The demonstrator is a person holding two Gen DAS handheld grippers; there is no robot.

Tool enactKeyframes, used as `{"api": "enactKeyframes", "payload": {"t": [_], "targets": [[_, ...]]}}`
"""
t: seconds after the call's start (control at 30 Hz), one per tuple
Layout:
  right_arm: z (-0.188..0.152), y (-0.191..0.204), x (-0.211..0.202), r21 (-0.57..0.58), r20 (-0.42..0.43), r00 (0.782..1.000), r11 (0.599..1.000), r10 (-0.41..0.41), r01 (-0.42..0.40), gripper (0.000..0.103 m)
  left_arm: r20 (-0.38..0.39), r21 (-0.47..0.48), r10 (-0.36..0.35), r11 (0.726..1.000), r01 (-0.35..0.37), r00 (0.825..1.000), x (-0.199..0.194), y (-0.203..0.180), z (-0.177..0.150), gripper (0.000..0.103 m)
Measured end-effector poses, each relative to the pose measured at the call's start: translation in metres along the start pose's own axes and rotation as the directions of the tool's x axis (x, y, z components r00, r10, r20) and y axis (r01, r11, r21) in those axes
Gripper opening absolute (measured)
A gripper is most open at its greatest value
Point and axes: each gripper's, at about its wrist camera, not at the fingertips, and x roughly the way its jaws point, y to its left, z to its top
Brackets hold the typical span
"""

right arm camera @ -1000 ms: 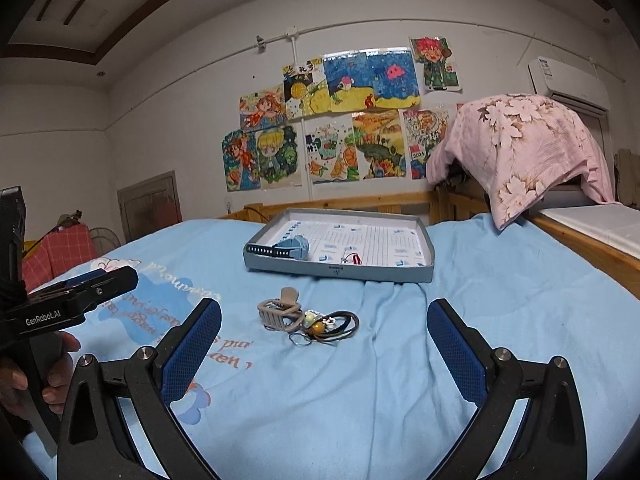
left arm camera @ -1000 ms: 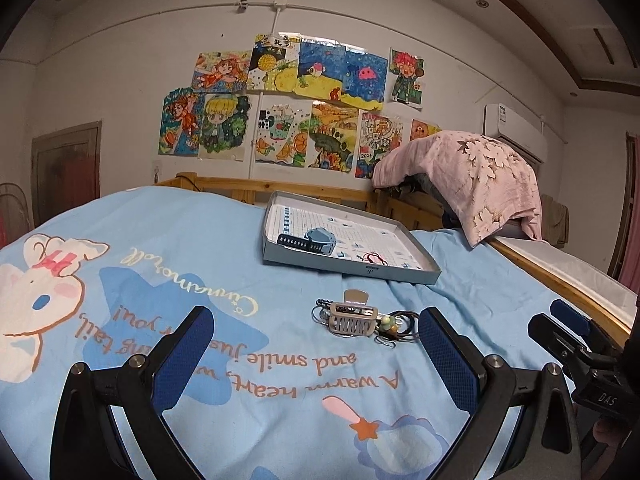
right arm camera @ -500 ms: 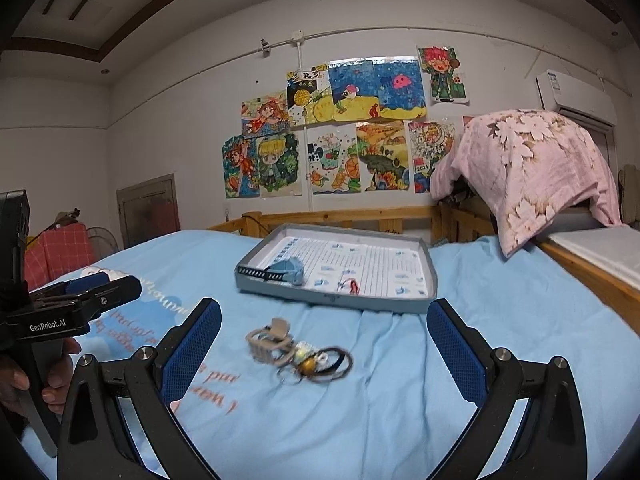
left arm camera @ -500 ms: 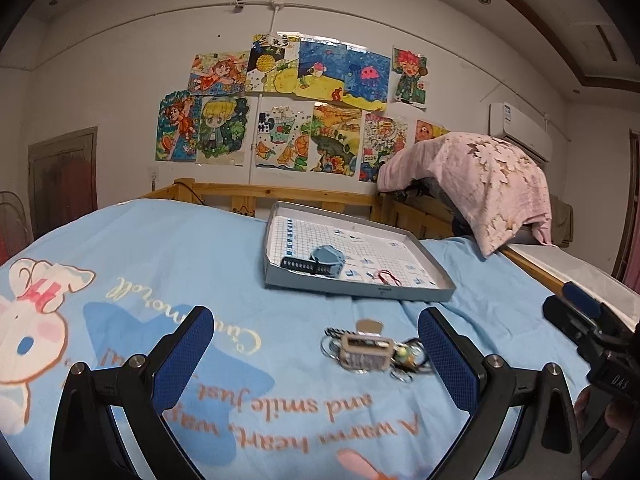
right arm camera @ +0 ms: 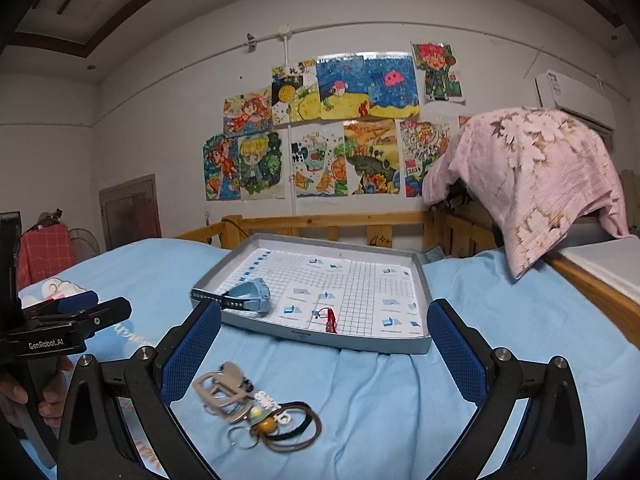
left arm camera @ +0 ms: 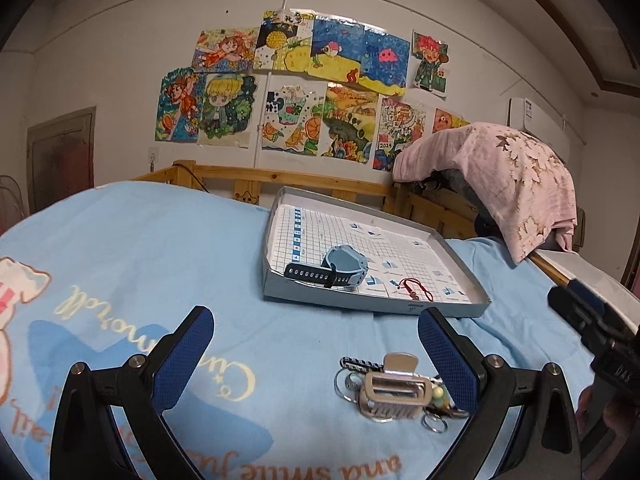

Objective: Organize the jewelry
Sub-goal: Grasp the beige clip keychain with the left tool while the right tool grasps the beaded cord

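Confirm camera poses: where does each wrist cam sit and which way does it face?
Left wrist: on the left gripper, low over the bed, facing the tray and wall; the right gripper shows at right edge.
Right wrist: on the right gripper, same heading, further right; the left gripper and a hand show at left.
Shared: tray, watch, hair clip, both grippers open.

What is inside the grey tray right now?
In the grey tray lie a blue-grey watch, its strap over the front left rim, and a small red cord piece near the front. The gridded liner beneath the watch is hidden.
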Motion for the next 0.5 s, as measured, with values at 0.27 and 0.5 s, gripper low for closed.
{"api": "enactKeyframes", "payload": {"t": [0.27, 0.5], "targets": [[-0.039, -0.012, 0.032, 0.054, -0.105, 0.992, 0.997, 0.068, -0.063, 0.1, -0.072, -0.05, -0.097, 0.994, 0.093, 0.993, 0.024, 0.008, -0.026, 0.103], [-0.063, -0.023, 0.044, 0.11, -0.175, 0.978, 0.989, 0.112, -0.094, 0.062, -0.135, -0.033, -0.199, 0.98, 0.197, 0.971, 0.032, 0.001, -0.039, 0.084]]}}
